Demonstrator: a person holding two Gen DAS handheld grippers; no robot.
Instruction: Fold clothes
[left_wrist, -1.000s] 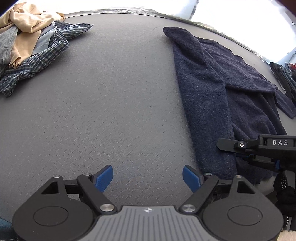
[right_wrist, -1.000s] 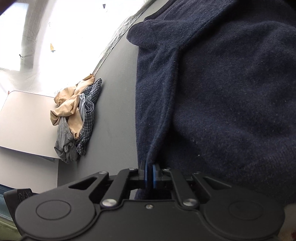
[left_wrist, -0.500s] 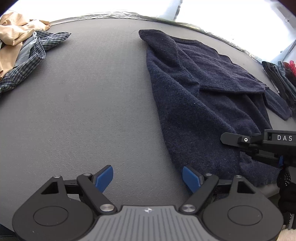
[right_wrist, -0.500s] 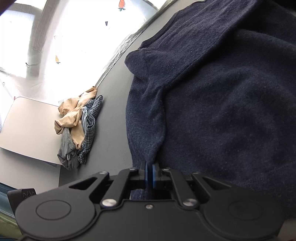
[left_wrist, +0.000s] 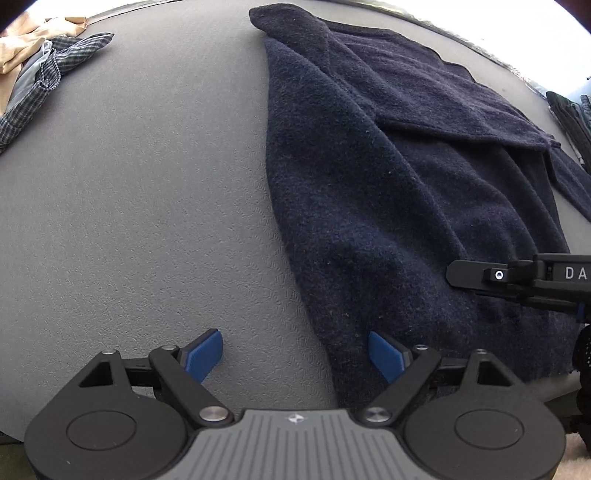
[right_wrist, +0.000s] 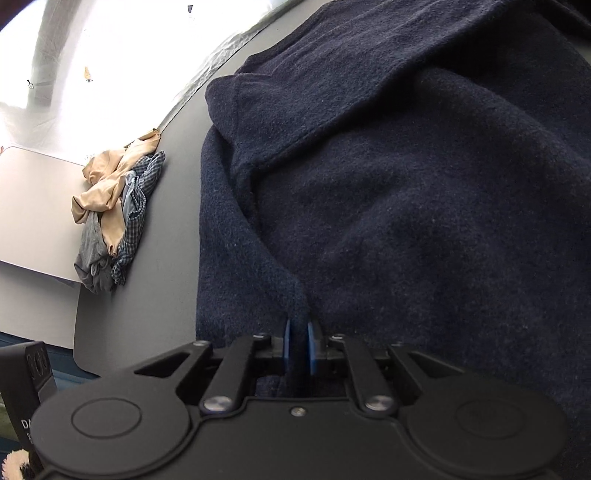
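A dark navy fleece garment lies spread on the grey table, partly folded over itself. My left gripper is open and empty, low over the table at the garment's near left edge, its right finger over the cloth. My right gripper is shut on a pinch of the navy garment near its front hem. The right gripper also shows in the left wrist view, at the right over the cloth.
A pile of loose clothes, tan, grey and blue plaid, lies at the table's far left; it also shows in the right wrist view. More dark clothes sit at the far right edge. A pale board lies beyond the table.
My left gripper has moved right toward the navy garment, so its edge now lies between the fingers. My right gripper stays shut on the cloth and has drawn it a little.
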